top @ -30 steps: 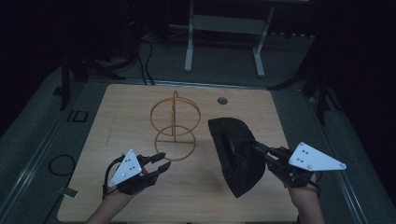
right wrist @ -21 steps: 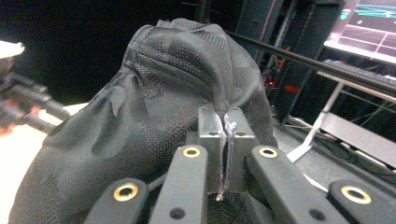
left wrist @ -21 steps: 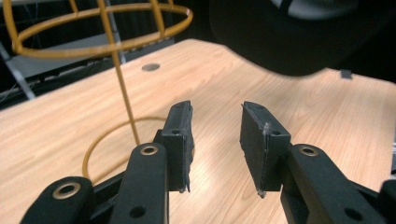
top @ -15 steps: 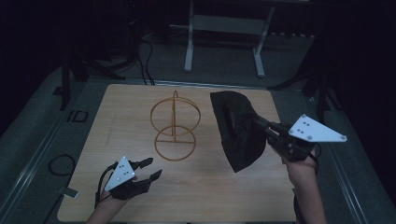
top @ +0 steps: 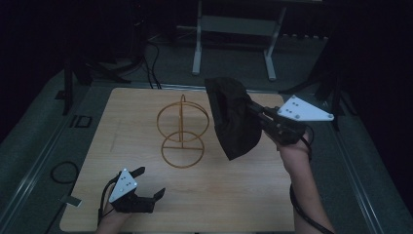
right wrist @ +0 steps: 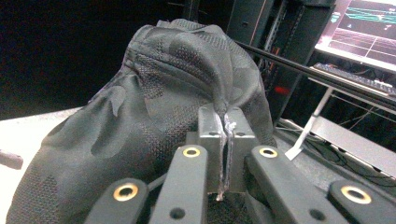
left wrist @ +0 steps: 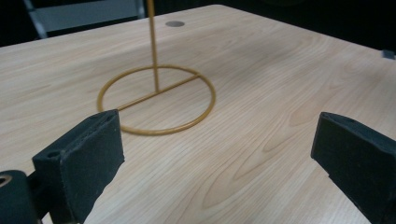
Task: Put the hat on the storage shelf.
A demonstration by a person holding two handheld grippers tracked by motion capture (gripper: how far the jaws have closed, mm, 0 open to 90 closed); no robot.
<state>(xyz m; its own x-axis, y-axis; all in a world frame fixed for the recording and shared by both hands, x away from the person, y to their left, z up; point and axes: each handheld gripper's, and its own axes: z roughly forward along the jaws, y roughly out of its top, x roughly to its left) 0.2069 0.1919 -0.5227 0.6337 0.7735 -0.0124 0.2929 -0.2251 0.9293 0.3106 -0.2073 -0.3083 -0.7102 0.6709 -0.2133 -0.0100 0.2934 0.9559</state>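
Wood table [top: 243,195]: right gripper [top: 255,113] clamps dark cap [top: 234,122] aloft, probably bound for wire stand [top: 182,129] left of it; left gripper [top: 148,184] wide open, empty, near edge

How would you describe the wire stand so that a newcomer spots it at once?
Find the pale wooden table. Near its middle stands the wire stand: a flat ring base, a thin post and an upright ring. It is golden and see-through, unlike the dark cap beside it.
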